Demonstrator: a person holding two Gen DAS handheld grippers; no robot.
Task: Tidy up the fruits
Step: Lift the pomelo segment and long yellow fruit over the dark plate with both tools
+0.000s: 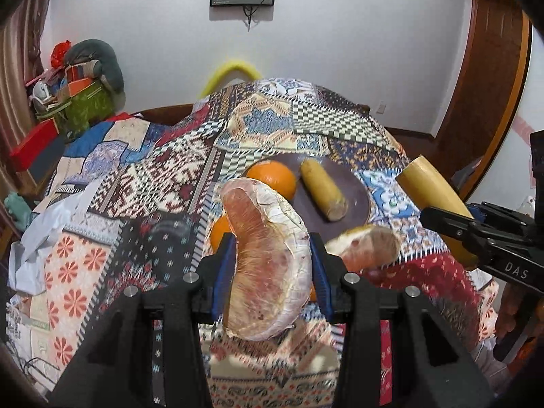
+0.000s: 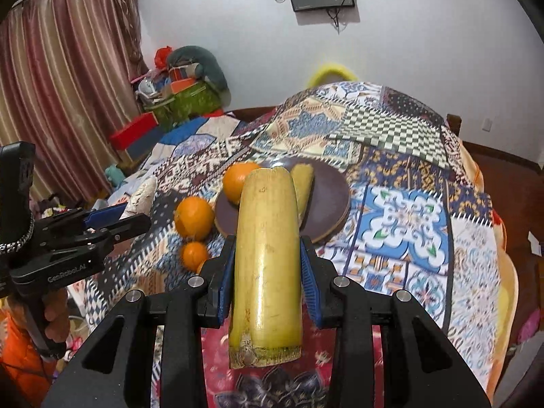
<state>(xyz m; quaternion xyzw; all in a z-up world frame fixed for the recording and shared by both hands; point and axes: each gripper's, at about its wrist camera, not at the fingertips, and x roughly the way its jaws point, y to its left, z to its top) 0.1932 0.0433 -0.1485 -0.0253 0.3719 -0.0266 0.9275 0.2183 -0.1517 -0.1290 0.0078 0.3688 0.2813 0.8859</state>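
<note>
On my right gripper [image 1: 442,227], seen side-on from the left wrist, I can read the white letters "DAS"; on my left gripper [image 2: 132,217], seen from the right wrist, the grey print reads "GenRobot.AI"; I can make out no other writing.

My left gripper is clamped on a pomelo wedge [image 1: 268,261], its blue pads pressing both sides; the wedge is pink and fibrous on its cut face, with a pale, papery white skin along the curved edge; it is held up in the air, in front of the plate [image 1: 357,187].

My right gripper is closed on a yellow cane piece [image 2: 268,265], a smooth, thick cylinder with a rough cut end toward me and small brown specks; it too is held above the patchwork cloth [image 2: 408,217], near the plate's edge.

On the dark round plate lie an orange [image 1: 272,178] and a second, shorter cane piece [image 1: 323,192], close side by side; beside the plate on the cloth sit two more oranges [image 2: 193,217], and another pomelo wedge [image 1: 367,244] rests just beside the plate's near rim.
</note>
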